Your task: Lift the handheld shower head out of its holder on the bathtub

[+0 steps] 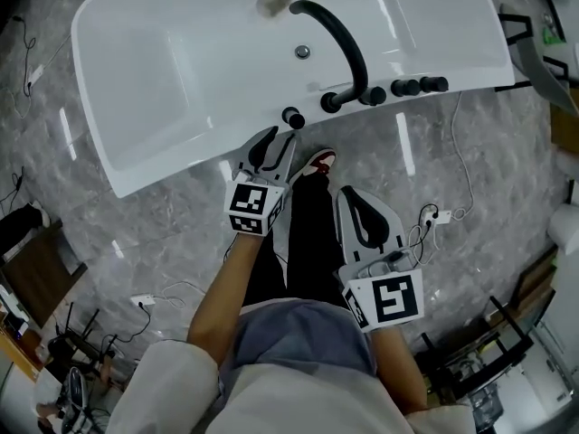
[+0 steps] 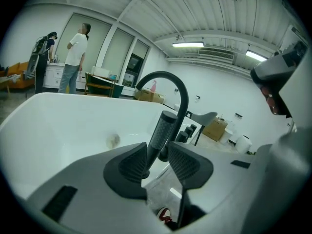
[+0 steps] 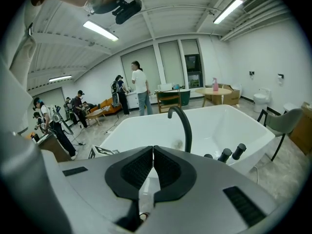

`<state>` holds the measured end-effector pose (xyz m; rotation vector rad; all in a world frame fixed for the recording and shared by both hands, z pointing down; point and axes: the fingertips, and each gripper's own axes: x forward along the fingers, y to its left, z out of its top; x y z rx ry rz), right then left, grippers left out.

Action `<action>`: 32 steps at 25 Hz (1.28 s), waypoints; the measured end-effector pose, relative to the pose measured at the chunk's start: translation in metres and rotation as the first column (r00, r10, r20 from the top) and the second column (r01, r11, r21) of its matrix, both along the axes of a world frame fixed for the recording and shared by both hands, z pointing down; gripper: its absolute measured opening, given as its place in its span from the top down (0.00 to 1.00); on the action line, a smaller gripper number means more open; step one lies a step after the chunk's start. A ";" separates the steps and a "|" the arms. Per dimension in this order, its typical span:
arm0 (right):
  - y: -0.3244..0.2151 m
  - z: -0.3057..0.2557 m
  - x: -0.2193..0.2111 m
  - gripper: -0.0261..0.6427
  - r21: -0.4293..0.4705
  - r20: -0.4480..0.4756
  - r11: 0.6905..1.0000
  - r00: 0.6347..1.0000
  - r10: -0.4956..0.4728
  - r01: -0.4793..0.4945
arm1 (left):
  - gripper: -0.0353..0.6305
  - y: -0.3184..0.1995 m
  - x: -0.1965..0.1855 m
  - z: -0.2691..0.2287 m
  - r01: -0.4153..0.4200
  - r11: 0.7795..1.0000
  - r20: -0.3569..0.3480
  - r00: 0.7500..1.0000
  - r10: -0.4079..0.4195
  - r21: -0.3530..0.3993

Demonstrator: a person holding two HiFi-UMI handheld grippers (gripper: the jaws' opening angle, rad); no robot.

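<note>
Shower head (image 2: 163, 130), one dark textured stick, stands in its holder on the bathtub (image 1: 136, 80) rim. Its long axis is nearly upright, with the top leaning slightly right in the left gripper view. The left gripper (image 2: 157, 149) has its jaws open, one on each side of the shower head. The right gripper (image 3: 153, 151) has its jaws closed on nothing. One arched spout (image 1: 339, 39) and three knobs (image 1: 404, 87) share the rim.

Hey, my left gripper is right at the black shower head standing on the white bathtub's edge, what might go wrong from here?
The left gripper has its jaws open around the black textured handheld shower head, which sits nearer one pad, so closing may nudge or tilt it before the grip is firm. The black arched tap spout curves right behind it, so a slanted lift might knock against that.
</note>
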<state>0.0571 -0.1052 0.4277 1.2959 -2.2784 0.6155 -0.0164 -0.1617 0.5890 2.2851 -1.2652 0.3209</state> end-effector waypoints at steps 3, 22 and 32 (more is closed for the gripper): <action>-0.002 0.006 0.003 0.93 -0.013 -0.004 1.000 1.000 -0.010 0.010 | 0.75 -0.004 0.004 0.014 0.000 1.000 0.012 1.000 0.000 -0.013; -0.011 0.045 0.020 0.93 -0.091 0.013 0.996 1.000 0.001 0.000 | 0.70 -0.016 0.030 0.069 -0.043 0.998 0.126 0.991 0.047 -0.034; -0.012 0.069 0.029 0.93 -0.137 0.011 0.990 1.000 -0.003 0.005 | 0.70 -0.031 0.028 0.101 -0.018 1.000 0.183 0.983 0.022 -0.022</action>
